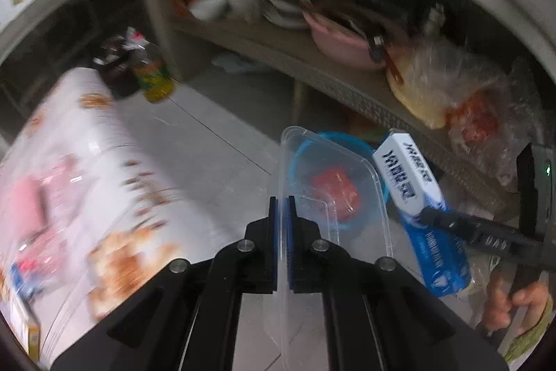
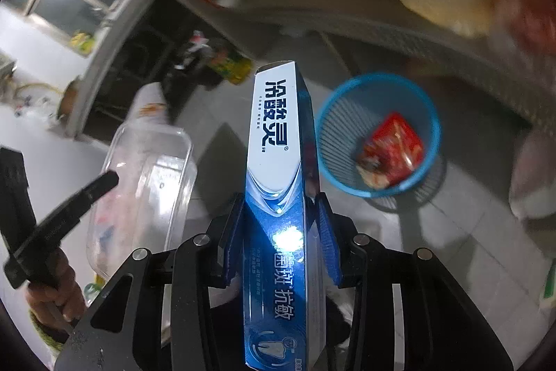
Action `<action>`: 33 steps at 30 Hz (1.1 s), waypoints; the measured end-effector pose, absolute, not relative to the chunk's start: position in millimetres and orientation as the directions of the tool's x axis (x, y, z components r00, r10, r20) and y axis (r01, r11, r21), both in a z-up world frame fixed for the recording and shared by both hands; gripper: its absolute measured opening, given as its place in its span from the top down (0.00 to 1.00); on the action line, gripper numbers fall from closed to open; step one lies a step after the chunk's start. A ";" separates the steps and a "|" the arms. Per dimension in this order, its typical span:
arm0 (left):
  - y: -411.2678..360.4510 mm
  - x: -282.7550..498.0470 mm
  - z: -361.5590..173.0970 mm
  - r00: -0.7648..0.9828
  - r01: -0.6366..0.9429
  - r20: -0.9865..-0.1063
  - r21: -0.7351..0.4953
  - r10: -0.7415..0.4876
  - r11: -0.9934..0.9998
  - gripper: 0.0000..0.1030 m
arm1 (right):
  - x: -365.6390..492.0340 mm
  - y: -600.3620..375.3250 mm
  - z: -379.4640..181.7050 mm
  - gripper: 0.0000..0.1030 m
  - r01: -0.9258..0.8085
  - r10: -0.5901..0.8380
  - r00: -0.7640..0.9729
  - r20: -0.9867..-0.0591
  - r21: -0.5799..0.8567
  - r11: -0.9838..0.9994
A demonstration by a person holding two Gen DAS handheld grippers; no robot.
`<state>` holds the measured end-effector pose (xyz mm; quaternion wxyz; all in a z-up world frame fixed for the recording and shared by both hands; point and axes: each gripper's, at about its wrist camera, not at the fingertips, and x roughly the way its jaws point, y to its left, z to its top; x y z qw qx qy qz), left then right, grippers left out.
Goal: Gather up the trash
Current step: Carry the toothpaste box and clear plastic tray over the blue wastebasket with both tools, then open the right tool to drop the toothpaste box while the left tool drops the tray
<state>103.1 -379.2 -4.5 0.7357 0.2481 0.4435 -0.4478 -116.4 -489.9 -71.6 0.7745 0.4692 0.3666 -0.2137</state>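
My left gripper [image 1: 282, 202] is shut on the rim of a clear plastic container [image 1: 333, 197], held over the grey tiled floor. Through the container I see a blue mesh bin [image 1: 347, 141] with a red wrapper [image 1: 335, 192] inside. My right gripper [image 2: 278, 197] is shut on a long blue-and-white toothpaste box [image 2: 274, 134], which points forward. In the right wrist view the blue bin [image 2: 333, 127] stands on the floor just right of the box, with the red wrapper [image 2: 392, 150] in it. The clear container [image 2: 146, 179] and the left gripper [image 2: 109, 178] show at the left.
A shelf [image 1: 347, 86] holds bowls, a pink basin [image 1: 337, 37] and plastic bags [image 1: 451, 93]. A table with a patterned cloth [image 1: 87, 162] fills the left. Bottles [image 1: 153, 75] stand on the floor behind it. A white bag [image 2: 535, 172] lies at the right.
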 end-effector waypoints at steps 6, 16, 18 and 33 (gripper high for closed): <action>-461.4 115.3 -65.0 0.135 0.884 -0.931 -0.042 -0.339 0.466 0.97 | -101.3 -537.8 -118.6 0.64 0.724 0.058 0.581 -0.812 0.548 0.419; -533.5 124.3 -107.3 0.027 0.850 -0.918 -0.188 -0.396 0.493 0.72 | -65.4 -597.6 -159.9 0.46 0.814 -0.058 0.465 -0.883 0.401 0.420; -531.4 121.2 -106.2 -0.001 0.843 -0.909 -0.224 -0.416 0.490 0.72 | -70.0 -588.1 -158.2 0.46 0.814 -0.070 0.467 -0.881 0.398 0.422; -435.4 71.6 -4.6 -0.008 0.876 -0.811 -0.288 -0.585 0.387 0.51 | -114.4 -520.4 -107.6 0.30 0.791 -0.196 0.504 -0.841 0.358 0.496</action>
